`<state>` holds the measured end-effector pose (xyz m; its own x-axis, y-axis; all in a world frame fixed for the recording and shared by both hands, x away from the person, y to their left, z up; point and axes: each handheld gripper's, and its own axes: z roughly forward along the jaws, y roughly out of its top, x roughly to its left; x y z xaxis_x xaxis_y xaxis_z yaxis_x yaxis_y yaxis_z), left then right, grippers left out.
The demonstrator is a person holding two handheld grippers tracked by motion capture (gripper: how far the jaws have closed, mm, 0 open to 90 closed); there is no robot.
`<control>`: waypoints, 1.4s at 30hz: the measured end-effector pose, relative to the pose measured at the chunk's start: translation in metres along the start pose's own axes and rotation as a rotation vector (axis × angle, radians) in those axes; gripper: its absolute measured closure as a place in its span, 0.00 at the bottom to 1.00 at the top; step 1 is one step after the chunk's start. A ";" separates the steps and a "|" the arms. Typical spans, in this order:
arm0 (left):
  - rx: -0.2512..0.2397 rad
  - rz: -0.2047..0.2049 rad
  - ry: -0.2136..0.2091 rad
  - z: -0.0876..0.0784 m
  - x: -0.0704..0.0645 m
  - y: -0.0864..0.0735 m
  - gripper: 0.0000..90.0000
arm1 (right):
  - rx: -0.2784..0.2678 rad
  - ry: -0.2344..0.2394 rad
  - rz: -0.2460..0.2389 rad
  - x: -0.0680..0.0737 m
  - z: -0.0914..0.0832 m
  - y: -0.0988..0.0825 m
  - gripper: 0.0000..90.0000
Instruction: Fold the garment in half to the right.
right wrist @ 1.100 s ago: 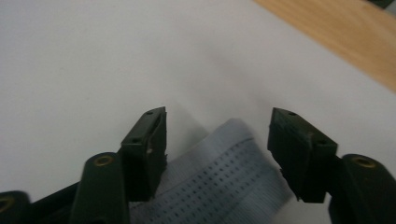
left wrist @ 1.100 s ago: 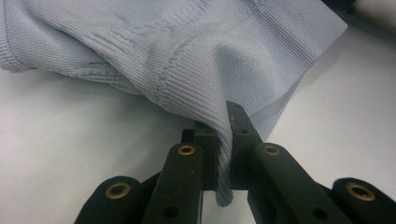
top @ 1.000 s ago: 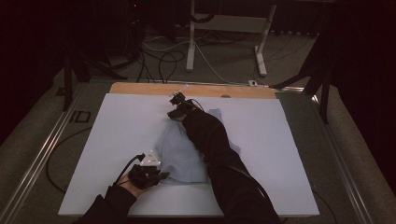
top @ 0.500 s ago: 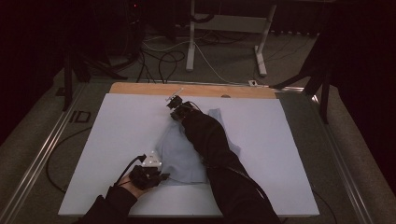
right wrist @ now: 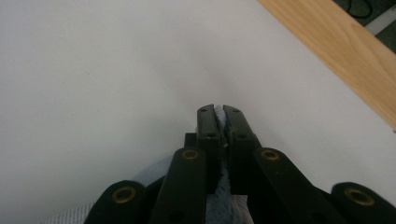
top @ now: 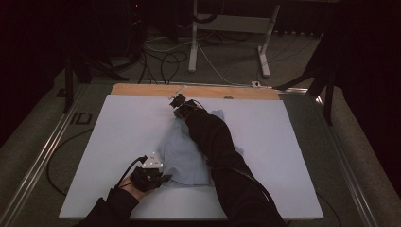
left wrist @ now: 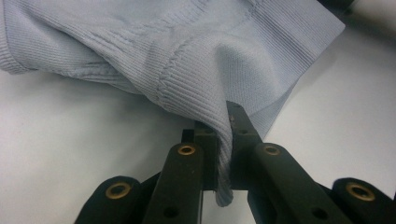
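Note:
A light blue knit garment (top: 184,156) lies crumpled in the middle of the white tabletop (top: 123,132). My left gripper (top: 152,174) sits at its near left corner. In the left gripper view this gripper (left wrist: 224,122) is shut on a raised fold of the ribbed garment (left wrist: 187,46). My right gripper (top: 181,106) reaches over the cloth to its far edge, and the dark sleeve covers part of the garment. Its jaws have just been closing, and in the right gripper view the gripper (right wrist: 219,114) is shut on a thin edge of the garment (right wrist: 220,200).
A wooden strip (top: 142,90) runs along the table's far edge, also the wooden strip (right wrist: 336,51) at the upper right. Beyond it stand white frame legs (top: 194,42) and floor cables (top: 161,61). A metal rail (top: 42,156) borders the left side.
The right gripper has shifted only slightly at the garment's far edge. The left hand and the cloth look the same.

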<state>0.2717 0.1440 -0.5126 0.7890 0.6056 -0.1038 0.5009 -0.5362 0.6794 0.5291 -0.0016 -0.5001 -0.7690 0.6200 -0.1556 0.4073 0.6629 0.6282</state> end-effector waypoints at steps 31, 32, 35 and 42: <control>-0.029 0.059 0.000 -0.011 -0.020 0.032 0.96 | -0.108 -0.014 0.048 -0.023 -0.056 0.006 0.97; -0.028 0.066 -0.001 -0.012 -0.021 0.033 0.96 | -0.113 -0.017 0.044 -0.025 -0.058 0.005 0.97; -0.034 0.079 -0.007 -0.012 -0.025 0.039 0.96 | -0.129 -0.014 0.049 -0.030 -0.065 0.002 0.97; -0.026 0.134 -0.020 -0.010 -0.037 0.058 0.96 | -0.146 -0.027 0.064 -0.041 -0.082 -0.007 0.97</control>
<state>0.2684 0.0965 -0.4624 0.8553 0.5176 -0.0247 0.3811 -0.5960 0.7068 0.5178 -0.0660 -0.4354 -0.7294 0.6713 -0.1315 0.3772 0.5551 0.7414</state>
